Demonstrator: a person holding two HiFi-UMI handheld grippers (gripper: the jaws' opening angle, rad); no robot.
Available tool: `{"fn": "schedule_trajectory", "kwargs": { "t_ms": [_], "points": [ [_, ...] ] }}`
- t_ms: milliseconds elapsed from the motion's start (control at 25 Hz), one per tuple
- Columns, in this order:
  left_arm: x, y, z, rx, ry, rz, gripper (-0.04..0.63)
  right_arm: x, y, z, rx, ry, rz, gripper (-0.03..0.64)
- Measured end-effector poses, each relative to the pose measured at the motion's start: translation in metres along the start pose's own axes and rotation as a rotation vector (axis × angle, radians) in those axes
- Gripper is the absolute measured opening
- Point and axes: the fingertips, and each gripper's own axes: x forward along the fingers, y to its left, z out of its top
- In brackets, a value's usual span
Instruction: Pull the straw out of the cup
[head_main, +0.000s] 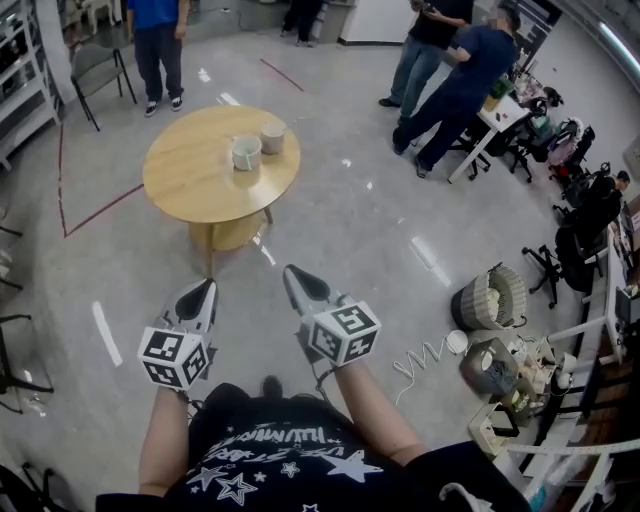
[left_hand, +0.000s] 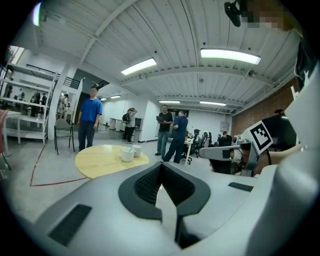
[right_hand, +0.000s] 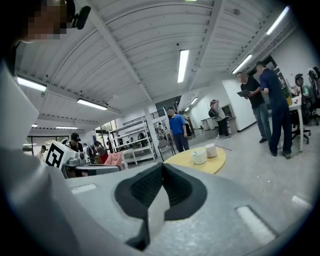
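A round wooden table (head_main: 200, 175) stands a few steps ahead on the grey floor. On it are two pale cups: a mug (head_main: 246, 153) and, just beyond it, a cup (head_main: 272, 137). From that cup (right_hand: 211, 150) a thin straw (right_hand: 216, 140) slants up in the right gripper view; it also shows in the left gripper view as a straw (left_hand: 142, 143). My left gripper (head_main: 204, 286) and right gripper (head_main: 292, 272) are held side by side well short of the table. Both are shut with nothing between their jaws.
A person in a blue shirt (head_main: 157, 30) stands behind the table beside a chair (head_main: 98, 65). Two more people (head_main: 455, 80) stand at the right by a cluttered desk (head_main: 500, 115). A basket (head_main: 492, 298), boxes and a coiled cable (head_main: 420, 360) lie at the right. Shelving (head_main: 20, 80) lines the left wall.
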Motion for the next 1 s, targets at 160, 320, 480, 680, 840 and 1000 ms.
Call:
{"fn": "schedule_trajectory", "kwargs": {
  "t_ms": [160, 320, 480, 680, 840, 1000],
  "points": [
    [0.007, -0.002, 0.0, -0.015, 0.001, 0.009, 0.005, -0.001, -0.012, -0.002, 0.007, 0.012, -0.003, 0.0],
    [0.012, 0.002, -0.003, -0.028, 0.008, 0.017, 0.005, 0.003, -0.024, -0.008, 0.029, 0.021, -0.013, -0.001],
    [0.016, 0.012, 0.0, -0.034, 0.009, 0.019, 0.005, 0.013, -0.027, -0.01, 0.036, 0.032, -0.023, 0.0],
    [0.036, 0.03, -0.002, -0.043, 0.011, 0.007, 0.005, 0.033, -0.037, -0.008, 0.018, 0.039, -0.035, 0.0],
    [0.065, 0.053, 0.003, -0.052, 0.013, -0.012, 0.005, 0.065, -0.052, -0.004, 0.019, 0.049, -0.054, 0.0],
    [0.092, 0.083, 0.014, -0.063, 0.013, -0.028, 0.005, 0.104, -0.065, 0.006, 0.019, 0.053, -0.069, 0.0]
  ]
}}
